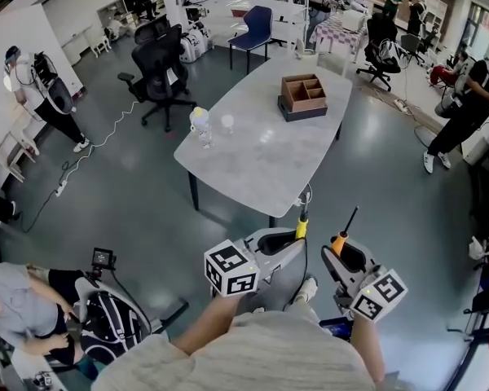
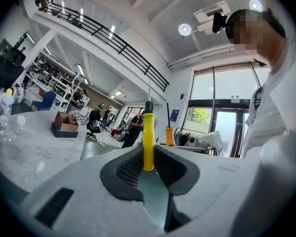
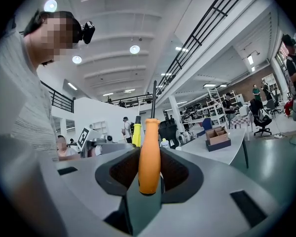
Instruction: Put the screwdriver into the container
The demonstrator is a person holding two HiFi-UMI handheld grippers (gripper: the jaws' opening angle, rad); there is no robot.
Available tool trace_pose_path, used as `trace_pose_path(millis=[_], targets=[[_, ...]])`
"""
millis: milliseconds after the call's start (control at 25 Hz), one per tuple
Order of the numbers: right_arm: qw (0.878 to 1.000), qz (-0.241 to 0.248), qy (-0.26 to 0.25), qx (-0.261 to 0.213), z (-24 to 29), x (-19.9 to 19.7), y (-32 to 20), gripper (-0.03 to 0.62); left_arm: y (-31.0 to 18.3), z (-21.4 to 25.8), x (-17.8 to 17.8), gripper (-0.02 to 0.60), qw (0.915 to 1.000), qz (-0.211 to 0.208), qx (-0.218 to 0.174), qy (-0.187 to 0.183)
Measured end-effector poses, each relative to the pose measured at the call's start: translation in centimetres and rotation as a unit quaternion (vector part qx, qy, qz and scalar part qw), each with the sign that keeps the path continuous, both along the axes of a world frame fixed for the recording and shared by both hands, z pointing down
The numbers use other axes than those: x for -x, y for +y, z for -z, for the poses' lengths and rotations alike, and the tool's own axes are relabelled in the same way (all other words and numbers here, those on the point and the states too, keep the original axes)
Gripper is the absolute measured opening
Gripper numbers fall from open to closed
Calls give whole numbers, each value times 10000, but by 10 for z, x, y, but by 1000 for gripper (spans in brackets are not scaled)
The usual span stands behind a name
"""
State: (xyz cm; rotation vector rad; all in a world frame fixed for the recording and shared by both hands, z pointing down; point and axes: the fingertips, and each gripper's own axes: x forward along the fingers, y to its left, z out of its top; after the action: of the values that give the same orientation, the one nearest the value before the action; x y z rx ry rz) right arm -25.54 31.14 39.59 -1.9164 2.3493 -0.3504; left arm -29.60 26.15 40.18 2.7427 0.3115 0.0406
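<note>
My left gripper [image 1: 296, 239] is shut on a yellow-handled screwdriver [image 2: 148, 141] that stands upright between its jaws, shaft pointing up. An orange-handled screwdriver [image 3: 149, 154] stands upright in the same way in my right gripper [image 1: 341, 251], which is shut on it. Both grippers hang side by side in front of the person, short of the table's near end. The brown wooden container [image 1: 302, 95], divided into compartments, sits on a dark base at the far part of the grey table [image 1: 269, 157]. It also shows in the left gripper view as the container [image 2: 65, 124] and in the right gripper view as the container [image 3: 217, 137].
A clear bottle [image 1: 200, 125] and a small clear cup [image 1: 227, 122] stand on the table's left side. Black office chairs [image 1: 161, 70] and a blue chair [image 1: 255, 26] stand beyond it. Several people stand around the room; one person [image 1: 20, 306] sits at the lower left.
</note>
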Motion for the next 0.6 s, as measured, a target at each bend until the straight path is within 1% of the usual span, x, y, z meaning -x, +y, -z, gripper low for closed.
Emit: trace_pose_path(millis=[360,600], targets=[[9998,-61,-110,179,1,-104,-29,124,-38,9,-101,74,9999,107,65,74],[9994,-38,10,338,3,-168,-37,124,-45,12,-170,74,9998,102,133,120]])
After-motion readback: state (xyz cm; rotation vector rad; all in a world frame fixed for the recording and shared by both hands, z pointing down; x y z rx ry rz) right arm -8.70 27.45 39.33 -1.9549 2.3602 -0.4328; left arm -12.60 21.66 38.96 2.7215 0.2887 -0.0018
